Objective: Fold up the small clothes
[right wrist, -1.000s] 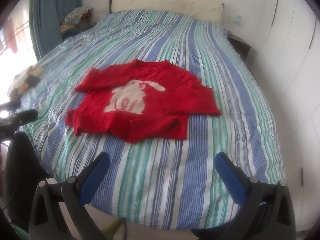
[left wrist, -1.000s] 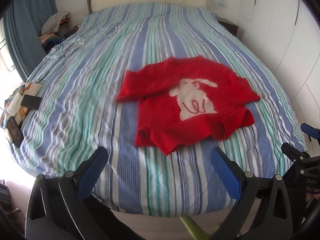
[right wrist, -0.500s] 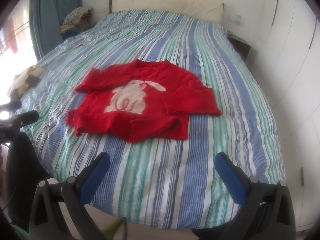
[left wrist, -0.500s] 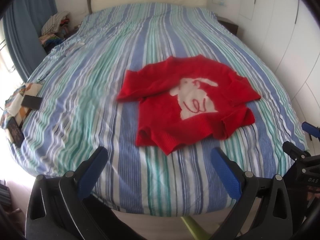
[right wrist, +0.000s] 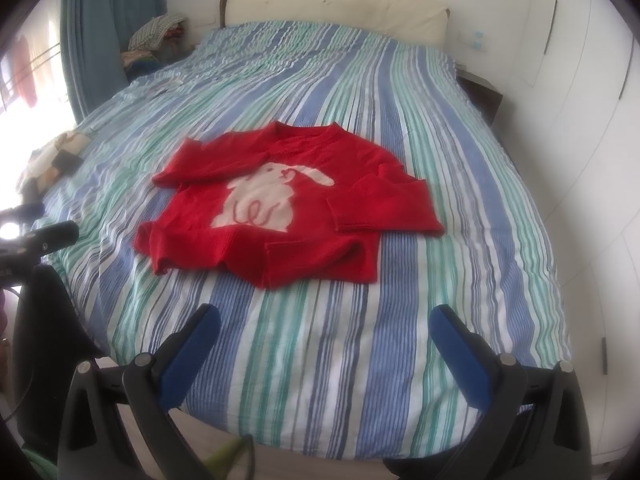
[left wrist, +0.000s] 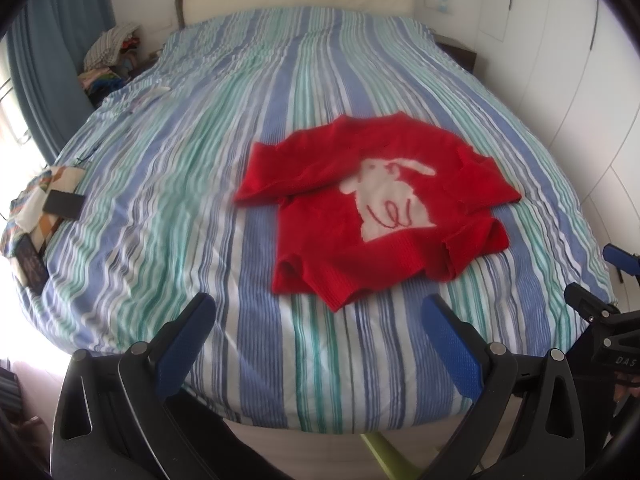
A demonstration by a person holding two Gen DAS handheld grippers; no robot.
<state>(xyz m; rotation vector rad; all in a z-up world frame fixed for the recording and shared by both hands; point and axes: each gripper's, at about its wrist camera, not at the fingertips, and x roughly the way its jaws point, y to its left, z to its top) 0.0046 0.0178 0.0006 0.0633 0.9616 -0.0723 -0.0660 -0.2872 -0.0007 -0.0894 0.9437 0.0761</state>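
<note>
A small red sweater (left wrist: 336, 216) with a white rabbit on its front lies rumpled on the striped bed, sleeves partly folded in; it also shows in the right wrist view (right wrist: 280, 208). My left gripper (left wrist: 316, 320) is open and empty, hovering over the bed's near edge just short of the sweater's hem. My right gripper (right wrist: 324, 332) is open and empty, also over the near edge, a little below the hem.
The bed (left wrist: 180, 160) has a blue, green and white striped cover. A patterned cloth with a dark phone (left wrist: 62, 202) lies at its left edge. Clothes pile (left wrist: 110, 48) by the blue curtain. White wardrobe doors (right wrist: 592, 100) stand on the right.
Both grippers have edged slightly closer to the bed; the sweater has not moved and both stay open.
</note>
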